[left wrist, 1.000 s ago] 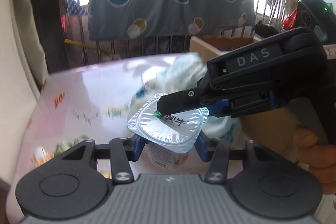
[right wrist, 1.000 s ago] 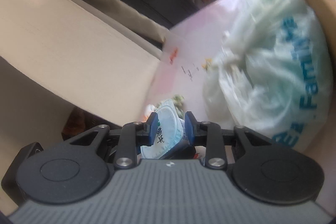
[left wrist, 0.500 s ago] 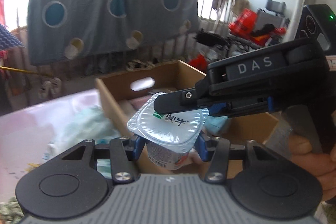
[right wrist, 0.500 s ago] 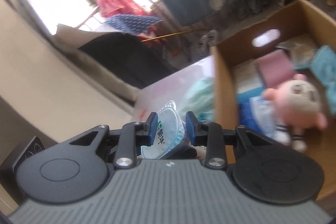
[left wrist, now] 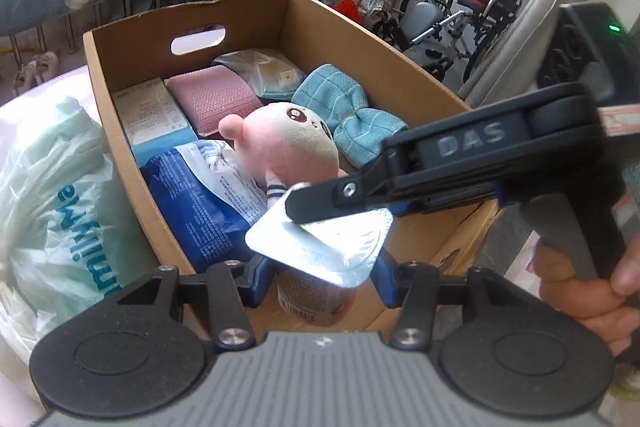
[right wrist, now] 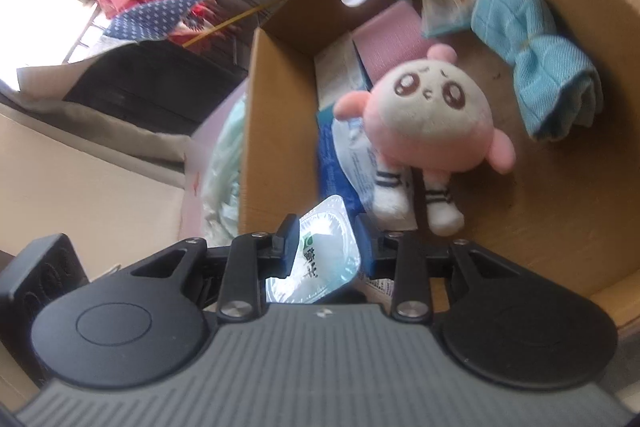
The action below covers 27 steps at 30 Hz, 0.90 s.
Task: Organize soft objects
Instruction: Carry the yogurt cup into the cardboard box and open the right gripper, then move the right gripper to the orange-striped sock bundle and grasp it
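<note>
L gripper (left wrist: 320,277) clamps the body of the yogurt cup (left wrist: 316,251), pads tight on both sides. R gripper (right wrist: 327,242) straddles the cup's foil lid; its jaws have just been opening, lid between them, can't tell if pads press. Cup hangs over near end of cardboard box (left wrist: 120,75). Inside box: pink plush doll (left wrist: 288,143), blue cloth roll (left wrist: 348,115), pink sponge (left wrist: 212,99), blue pouch (left wrist: 200,203). Plastic bag (left wrist: 52,195) just beside box wall, outside.
</note>
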Available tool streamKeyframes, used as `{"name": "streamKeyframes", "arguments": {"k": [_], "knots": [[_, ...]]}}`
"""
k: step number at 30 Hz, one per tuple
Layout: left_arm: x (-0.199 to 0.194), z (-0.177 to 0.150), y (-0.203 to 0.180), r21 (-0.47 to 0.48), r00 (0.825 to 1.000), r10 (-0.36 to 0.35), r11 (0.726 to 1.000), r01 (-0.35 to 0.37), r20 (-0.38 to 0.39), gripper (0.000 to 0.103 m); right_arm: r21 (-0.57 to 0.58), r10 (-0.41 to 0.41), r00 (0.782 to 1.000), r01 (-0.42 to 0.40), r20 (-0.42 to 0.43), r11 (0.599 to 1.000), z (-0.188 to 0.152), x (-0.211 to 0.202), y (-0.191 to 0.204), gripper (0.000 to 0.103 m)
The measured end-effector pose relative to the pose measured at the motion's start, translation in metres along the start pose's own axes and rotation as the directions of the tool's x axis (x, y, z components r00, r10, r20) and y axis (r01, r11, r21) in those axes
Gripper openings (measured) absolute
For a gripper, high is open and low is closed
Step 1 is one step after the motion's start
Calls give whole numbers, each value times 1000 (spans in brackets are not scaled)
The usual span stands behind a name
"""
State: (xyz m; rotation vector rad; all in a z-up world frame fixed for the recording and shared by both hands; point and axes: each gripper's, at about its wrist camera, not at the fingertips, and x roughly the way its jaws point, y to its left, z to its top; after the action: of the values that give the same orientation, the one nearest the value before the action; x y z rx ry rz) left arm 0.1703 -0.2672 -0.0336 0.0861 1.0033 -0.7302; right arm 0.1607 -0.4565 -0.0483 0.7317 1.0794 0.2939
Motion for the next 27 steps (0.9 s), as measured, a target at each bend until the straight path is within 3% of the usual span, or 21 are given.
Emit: {"name": "streamKeyframes", "arguments": {"k": [8,15,20,27], "knots": [[-5,-1,-3,-6,1000,-11,1000,11,4,55,40,-57,994,61,-94,997,8,16,-19,46],[-30,-6,-2,-9,998,11,1000,-10,54,55,49,-78,995,82,-67,995,11,16,-26,46],[-59,-17,11,-25,993,35,999,-32,112,55,90,-45,993,55,-105,994,9,29,-29,45],[-102,-46,37,-13,975,139,990,-139,176,57,126,16,990,2,-138,992,3,43,-26,45]]}}
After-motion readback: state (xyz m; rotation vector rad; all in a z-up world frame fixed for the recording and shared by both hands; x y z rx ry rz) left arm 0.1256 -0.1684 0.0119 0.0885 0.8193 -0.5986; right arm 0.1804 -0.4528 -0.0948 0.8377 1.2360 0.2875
